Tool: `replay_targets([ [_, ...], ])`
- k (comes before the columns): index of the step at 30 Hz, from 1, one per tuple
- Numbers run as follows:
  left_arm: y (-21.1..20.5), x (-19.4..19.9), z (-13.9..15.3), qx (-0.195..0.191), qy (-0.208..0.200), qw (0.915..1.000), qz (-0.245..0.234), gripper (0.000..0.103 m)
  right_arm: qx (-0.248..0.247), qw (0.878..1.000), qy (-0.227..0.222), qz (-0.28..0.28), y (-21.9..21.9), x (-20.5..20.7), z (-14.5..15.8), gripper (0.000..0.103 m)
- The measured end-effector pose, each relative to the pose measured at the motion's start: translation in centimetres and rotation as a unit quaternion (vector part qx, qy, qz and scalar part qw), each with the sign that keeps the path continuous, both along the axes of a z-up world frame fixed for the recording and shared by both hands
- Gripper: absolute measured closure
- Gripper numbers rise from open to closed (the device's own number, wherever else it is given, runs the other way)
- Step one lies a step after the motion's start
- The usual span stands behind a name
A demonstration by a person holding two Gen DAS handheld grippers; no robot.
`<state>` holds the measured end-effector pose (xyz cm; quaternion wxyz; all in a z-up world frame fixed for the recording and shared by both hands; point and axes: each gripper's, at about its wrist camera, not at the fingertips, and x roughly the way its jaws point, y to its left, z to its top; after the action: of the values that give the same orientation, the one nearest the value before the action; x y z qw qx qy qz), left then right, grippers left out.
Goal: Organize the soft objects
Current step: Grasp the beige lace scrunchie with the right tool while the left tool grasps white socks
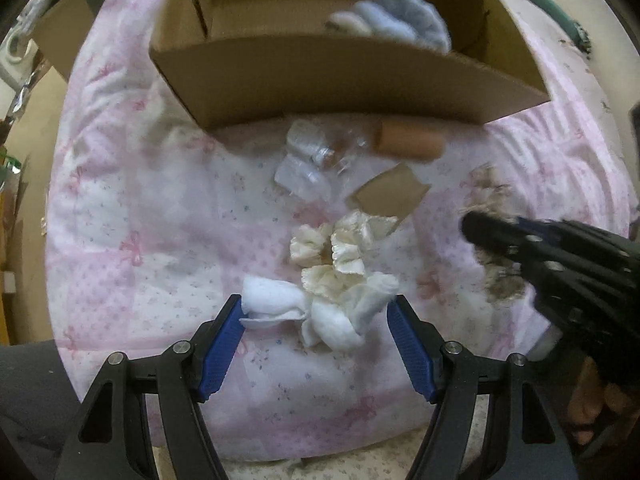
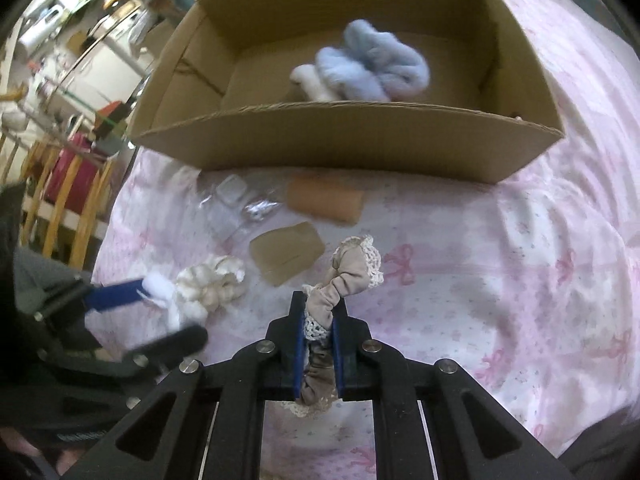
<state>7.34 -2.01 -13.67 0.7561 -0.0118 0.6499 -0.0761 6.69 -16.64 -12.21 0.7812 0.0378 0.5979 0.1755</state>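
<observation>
My left gripper [image 1: 318, 306] is open around a white fluffy sock [image 1: 320, 312] that lies on the pink quilt, next to a cream scrunchie [image 1: 336, 252]. My right gripper [image 2: 319, 312] is shut on a beige lace-trimmed scrunchie [image 2: 352, 264] and holds it above the quilt; it shows in the left wrist view [image 1: 500, 236] at the right. A cardboard box [image 2: 344, 140] at the far side holds a light blue fluffy item [image 2: 372, 64] and a cream one [image 2: 310, 80]. The left gripper [image 2: 160, 312] shows in the right wrist view at the white sock [image 2: 160, 286].
An orange-tan roll [image 2: 326, 200], a clear plastic wrapper [image 2: 240, 204] and a brown cardboard piece [image 2: 286, 258] lie on the quilt [image 2: 500, 260] before the box. Wooden furniture and clutter [image 2: 68, 184] stand beyond the bed's left edge.
</observation>
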Motion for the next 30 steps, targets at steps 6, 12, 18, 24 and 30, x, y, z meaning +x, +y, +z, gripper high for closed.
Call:
replay_targets([
  [6, 1.2, -0.4, -0.6, -0.029, 0.017, 0.9991, 0.026, 0.057, 0.005, 1.0, -0.001, 0.001, -0.3, 0.4, 0.2, 0.09],
  [12, 1.9, -1.6, 0.4, -0.046, 0.025, 0.9984, 0.019, 0.082, 0.016, 1.0, -0.001, -0.002, -1.0, 0.1, 1.0, 0.09],
  [18, 2.7, -2.3, 3.4, -0.018, -0.003, 0.9998, 0.009, 0.082, 0.028, 1.0, -0.002, -0.002, -1.1, 0.0, 1.4, 0.09],
  [24, 4.4, -1.3, 4.1, 0.027, -0.038, 0.9978, 0.048, 0.082, 0.04, 0.999, -0.007, -0.004, -1.2, -0.1, 1.9, 0.09],
  [30, 4.9, -0.7, 4.1, 0.035, -0.05, 0.9959, 0.066, 0.082, 0.043, 0.999, -0.016, 0.0, -1.1, -0.4, 2.4, 0.09],
])
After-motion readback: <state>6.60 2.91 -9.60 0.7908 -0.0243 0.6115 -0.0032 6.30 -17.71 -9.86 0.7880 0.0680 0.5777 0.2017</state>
